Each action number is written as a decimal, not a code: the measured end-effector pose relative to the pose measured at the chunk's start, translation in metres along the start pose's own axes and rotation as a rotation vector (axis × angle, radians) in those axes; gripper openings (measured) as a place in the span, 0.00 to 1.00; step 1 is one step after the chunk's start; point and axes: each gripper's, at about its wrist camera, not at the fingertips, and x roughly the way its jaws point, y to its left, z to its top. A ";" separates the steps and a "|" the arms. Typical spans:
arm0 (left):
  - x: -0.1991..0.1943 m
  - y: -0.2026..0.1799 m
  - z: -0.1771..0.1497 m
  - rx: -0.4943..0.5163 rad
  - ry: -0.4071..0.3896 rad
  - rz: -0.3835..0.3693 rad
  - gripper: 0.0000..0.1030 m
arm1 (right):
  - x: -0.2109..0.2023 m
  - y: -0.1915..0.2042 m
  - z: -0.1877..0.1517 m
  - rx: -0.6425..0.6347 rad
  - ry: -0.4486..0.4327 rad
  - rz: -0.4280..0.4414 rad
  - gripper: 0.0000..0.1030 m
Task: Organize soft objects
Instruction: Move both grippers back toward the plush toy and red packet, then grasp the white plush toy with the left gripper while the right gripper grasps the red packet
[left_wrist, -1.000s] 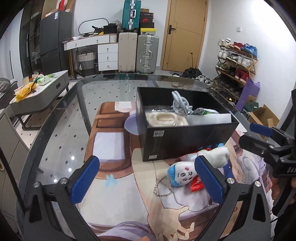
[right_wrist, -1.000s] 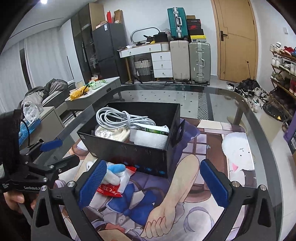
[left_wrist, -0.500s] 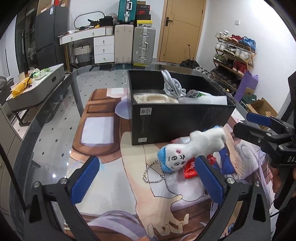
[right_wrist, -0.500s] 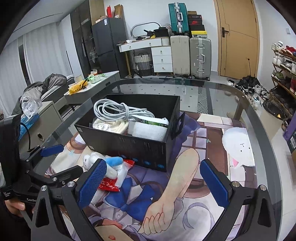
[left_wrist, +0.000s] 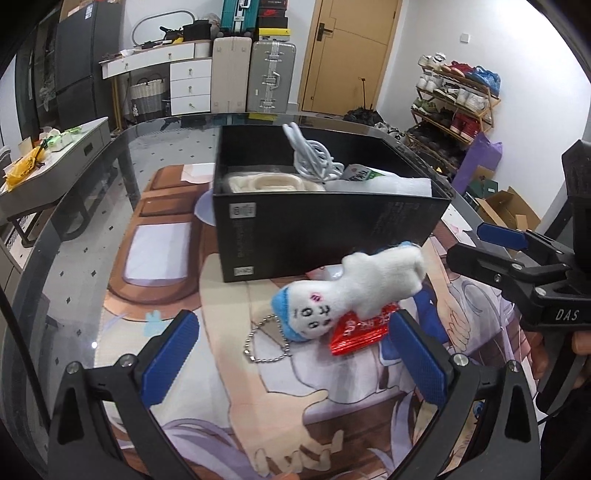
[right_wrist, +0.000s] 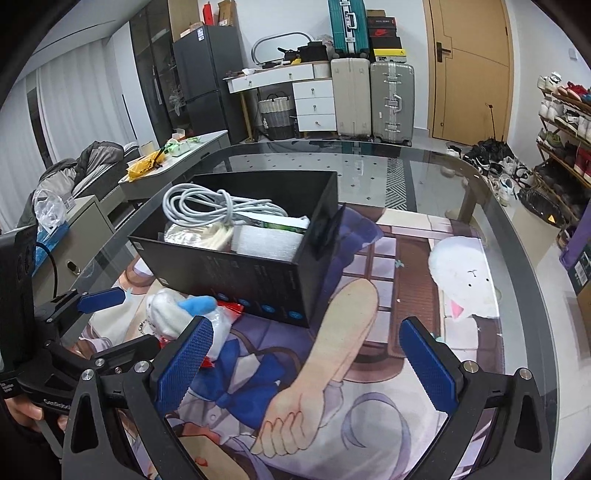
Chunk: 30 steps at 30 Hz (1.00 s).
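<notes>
A white plush toy (left_wrist: 354, 291) with a blue cap and a bead chain lies on the printed mat, just in front of a black box (left_wrist: 317, 229). It rests partly on a red packet (left_wrist: 360, 328). My left gripper (left_wrist: 295, 360) is open, its blue pads either side of the toy, a little short of it. My right gripper (right_wrist: 306, 363) is open and empty over the mat; the toy (right_wrist: 173, 310) lies to its left, by the box (right_wrist: 236, 266). The box holds a grey cable (right_wrist: 207, 203), white foam and a cream roll.
The glass table (right_wrist: 424, 177) carries the printed mat (right_wrist: 388, 266). The other gripper's arm (left_wrist: 517, 273) reaches in at the right of the left wrist view. Suitcases, drawers and a shoe rack stand beyond the table.
My left gripper has moved closer to the plush toy, which now looms larger between its pads. The right gripper has shifted slightly. Both stay open.
</notes>
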 end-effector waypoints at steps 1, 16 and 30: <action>0.001 -0.002 0.001 0.003 0.001 -0.002 1.00 | 0.000 -0.002 0.000 0.004 0.001 -0.002 0.99; 0.018 -0.015 0.014 -0.015 0.042 -0.049 0.99 | 0.000 -0.011 -0.003 0.022 0.013 -0.012 0.99; 0.006 -0.009 0.015 -0.028 -0.030 -0.104 0.56 | 0.004 -0.003 -0.004 0.010 0.030 -0.003 0.99</action>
